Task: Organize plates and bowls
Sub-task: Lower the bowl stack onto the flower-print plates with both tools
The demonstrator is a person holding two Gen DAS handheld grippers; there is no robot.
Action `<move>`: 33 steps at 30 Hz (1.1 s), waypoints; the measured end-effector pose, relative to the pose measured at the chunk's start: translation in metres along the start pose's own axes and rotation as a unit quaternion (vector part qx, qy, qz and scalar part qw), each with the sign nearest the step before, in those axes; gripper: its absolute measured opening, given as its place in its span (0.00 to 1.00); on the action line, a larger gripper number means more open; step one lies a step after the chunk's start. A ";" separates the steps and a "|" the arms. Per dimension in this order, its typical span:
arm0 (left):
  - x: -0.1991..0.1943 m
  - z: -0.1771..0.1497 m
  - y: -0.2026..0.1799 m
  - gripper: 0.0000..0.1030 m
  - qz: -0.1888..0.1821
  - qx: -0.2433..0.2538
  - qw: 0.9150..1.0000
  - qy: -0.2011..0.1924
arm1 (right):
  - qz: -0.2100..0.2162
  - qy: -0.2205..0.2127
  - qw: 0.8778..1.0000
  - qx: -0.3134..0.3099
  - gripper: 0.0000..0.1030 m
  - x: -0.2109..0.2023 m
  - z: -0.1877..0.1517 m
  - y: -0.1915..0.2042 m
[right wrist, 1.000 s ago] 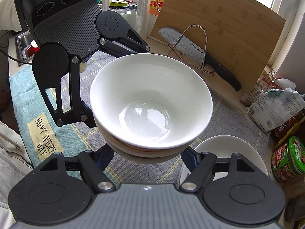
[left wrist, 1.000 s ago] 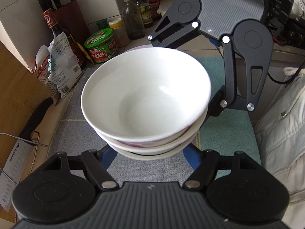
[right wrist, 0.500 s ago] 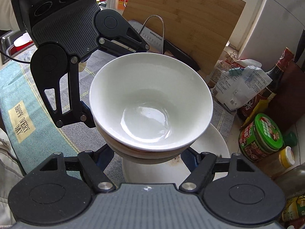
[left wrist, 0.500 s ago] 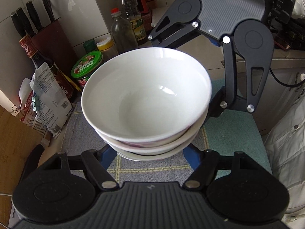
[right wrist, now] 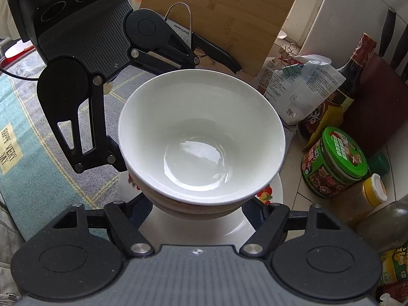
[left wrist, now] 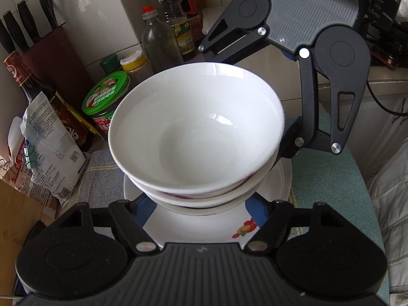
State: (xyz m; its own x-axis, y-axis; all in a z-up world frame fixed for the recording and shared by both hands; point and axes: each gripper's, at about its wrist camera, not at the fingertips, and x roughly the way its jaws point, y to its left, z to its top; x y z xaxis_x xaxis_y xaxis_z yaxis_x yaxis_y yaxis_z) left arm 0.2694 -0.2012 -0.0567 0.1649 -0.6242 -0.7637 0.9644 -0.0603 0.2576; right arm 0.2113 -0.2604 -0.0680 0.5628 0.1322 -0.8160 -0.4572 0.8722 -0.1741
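A stack of three white bowls hangs in the air, gripped from two opposite sides. My left gripper is shut on the lowest bowls, its blue-padded fingers against the stack's base. My right gripper is shut on the same stack of bowls from the other side. Each gripper shows in the other's view, the right gripper and the left gripper. Directly below lies a white plate with a fruit print, also visible in the right wrist view as the plate.
A green-lidded jar, a yellow-capped jar, oil and sauce bottles, a knife block and clipped bags crowd the tiled wall. A bamboo board and a cleaver on a wire rack stand behind. Cloth mats cover the counter.
Both grippers have carried the bowl stack across the counter toward the jars and bottles. The fruit-print plate, beside the stack before, now lies under it.
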 end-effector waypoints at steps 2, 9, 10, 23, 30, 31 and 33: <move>0.002 0.000 0.001 0.73 -0.001 -0.002 1.000 0.001 | 0.001 0.002 1.000 0.001 0.78 0.002 0.000 -0.003; 0.013 -0.001 0.004 0.73 -0.004 -0.007 1.000 0.005 | 0.003 0.008 1.000 0.003 0.78 0.008 -0.004 -0.008; 0.014 -0.001 0.005 0.73 -0.005 -0.008 1.000 0.006 | 0.004 0.009 1.000 0.003 0.78 0.010 -0.004 -0.010; 0.025 -0.003 0.008 0.73 -0.015 -0.017 1.000 0.009 | 0.012 0.018 1.000 0.006 0.78 0.016 -0.006 -0.012; 0.026 -0.004 0.008 0.73 -0.015 -0.020 1.000 0.007 | 0.012 0.018 1.000 0.008 0.78 0.017 -0.005 -0.013; 0.027 -0.004 0.009 0.73 -0.015 -0.020 1.000 0.007 | 0.012 0.018 1.000 0.009 0.78 0.017 -0.005 -0.013; 0.027 -0.005 0.008 0.74 -0.014 -0.021 1.000 0.003 | 0.013 0.019 1.000 0.012 0.79 0.017 -0.005 -0.013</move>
State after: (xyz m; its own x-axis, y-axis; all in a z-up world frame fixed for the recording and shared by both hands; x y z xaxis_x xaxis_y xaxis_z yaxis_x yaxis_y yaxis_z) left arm 0.2828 -0.2140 -0.0780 0.1396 -0.6175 -0.7741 0.9765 -0.0439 0.2111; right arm 0.2234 -0.2719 -0.0825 0.5236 0.1370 -0.8408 -0.4548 0.8795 -0.1400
